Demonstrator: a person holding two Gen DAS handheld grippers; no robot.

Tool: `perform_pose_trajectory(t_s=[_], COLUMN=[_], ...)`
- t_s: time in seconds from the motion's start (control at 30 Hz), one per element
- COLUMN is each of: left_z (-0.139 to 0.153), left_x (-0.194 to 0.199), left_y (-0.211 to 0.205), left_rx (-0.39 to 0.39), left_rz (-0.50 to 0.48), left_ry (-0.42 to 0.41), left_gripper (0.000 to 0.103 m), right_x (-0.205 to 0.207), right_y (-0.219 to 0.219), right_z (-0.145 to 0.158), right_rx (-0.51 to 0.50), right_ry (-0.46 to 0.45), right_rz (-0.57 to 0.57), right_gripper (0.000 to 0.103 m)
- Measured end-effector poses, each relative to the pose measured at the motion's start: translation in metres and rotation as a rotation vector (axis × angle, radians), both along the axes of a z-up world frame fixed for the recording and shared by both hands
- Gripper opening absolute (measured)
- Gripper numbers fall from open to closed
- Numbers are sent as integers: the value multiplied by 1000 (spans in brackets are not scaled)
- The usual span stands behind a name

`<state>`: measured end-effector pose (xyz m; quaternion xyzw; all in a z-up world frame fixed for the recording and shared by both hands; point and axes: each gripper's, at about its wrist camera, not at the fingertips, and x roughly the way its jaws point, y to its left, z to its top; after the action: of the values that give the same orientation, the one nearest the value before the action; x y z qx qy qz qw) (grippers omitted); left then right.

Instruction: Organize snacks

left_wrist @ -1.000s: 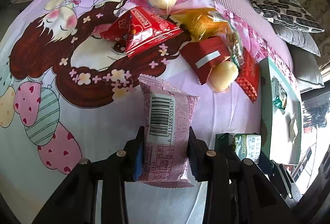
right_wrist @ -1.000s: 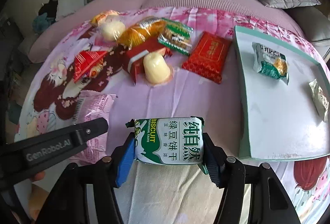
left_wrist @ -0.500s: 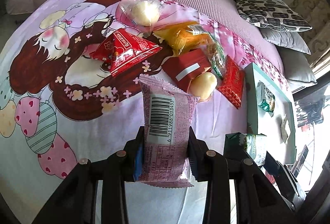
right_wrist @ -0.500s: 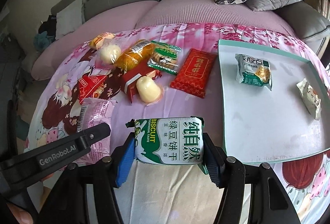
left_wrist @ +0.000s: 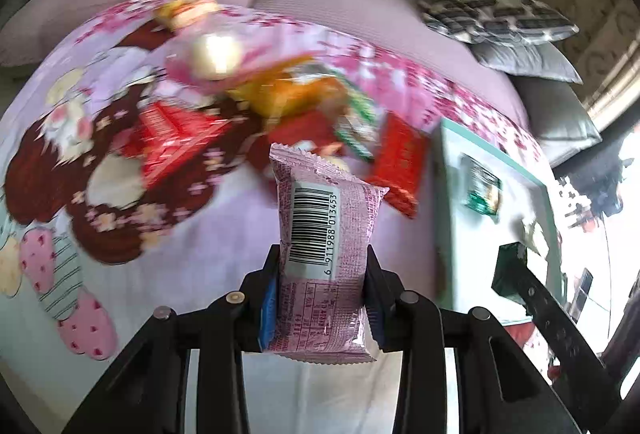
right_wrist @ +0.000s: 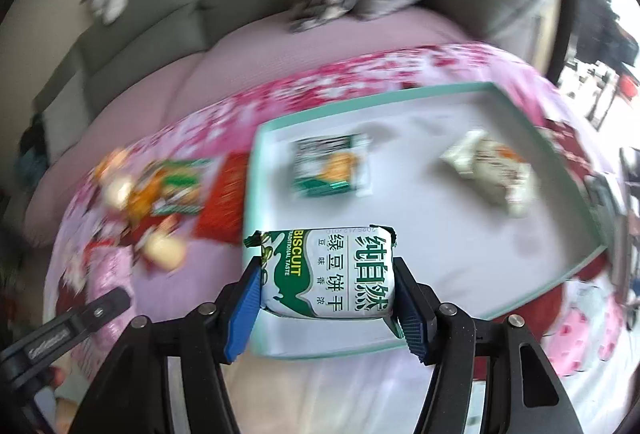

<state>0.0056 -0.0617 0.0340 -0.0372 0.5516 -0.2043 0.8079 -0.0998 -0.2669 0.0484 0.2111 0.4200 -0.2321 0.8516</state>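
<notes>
Both hands were loaded up at this point. The left gripper [left_wrist: 322,298] was clamped nearly shut on a pink snack packet [left_wrist: 324,262], barcode side facing the camera, packet standing upright between the pads. The right gripper [right_wrist: 326,294] was part open, squeezing a green biscuit packet [right_wrist: 328,272] sideways across its width, pads pressing on both ends.

The step in hand looked like the carry: two snacks picked and heading for the teal tray [right_wrist: 420,342]. In the right wrist view the tray filled the frame from about 12 to 3 o'clock of the biscuit packet, which hung over the tray's near-left corner. Two packets already lay in the tray, a green-and-white one [right_wrist: 332,170] toward 12 o'clock and a pale crumpled one [right_wrist: 492,174] toward 2 o'clock. From the left wrist view the tray sat off at 3 o'clock, well apart from the pink packet, with the heap of loose snacks [left_wrist: 280,114] on the cartoon-print sheet [left_wrist: 80,254] up at 11 to 12 o'clock.

My guess for the next move: the right hand should go a bit further in over a bare patch of tray floor, clear of the two packets, drop low, then let go. The left hand had farther to go, swinging toward 3 o'clock. Everything's blurry, so finer detail is a no-go.
</notes>
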Motion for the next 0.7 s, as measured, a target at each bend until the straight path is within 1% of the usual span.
perform_pose_trajectory(t_s=[0.23,0.4,0.53,0.7], left_z=[11,9,-1,-18], left_x=[-17,-28,-37,-42], left_y=[-73,-121,-151,-174], left_rx=[-10,-9,-7,18], left_rz=[-176,-287,-349,-384], left_ry=[-30,-39,-22,-12], left_gripper=[38,38,38,38], right_x=[-28,-44,-53,-55], right_y=[-53,-84,-98,-107], right_z=[-2,-7,-10,-17], right_rx=[-17,14,18,32], right_ry=[20,11,13,22], right_rz=[-176,-267,-304,-318], right_gripper=[64,64,64,64])
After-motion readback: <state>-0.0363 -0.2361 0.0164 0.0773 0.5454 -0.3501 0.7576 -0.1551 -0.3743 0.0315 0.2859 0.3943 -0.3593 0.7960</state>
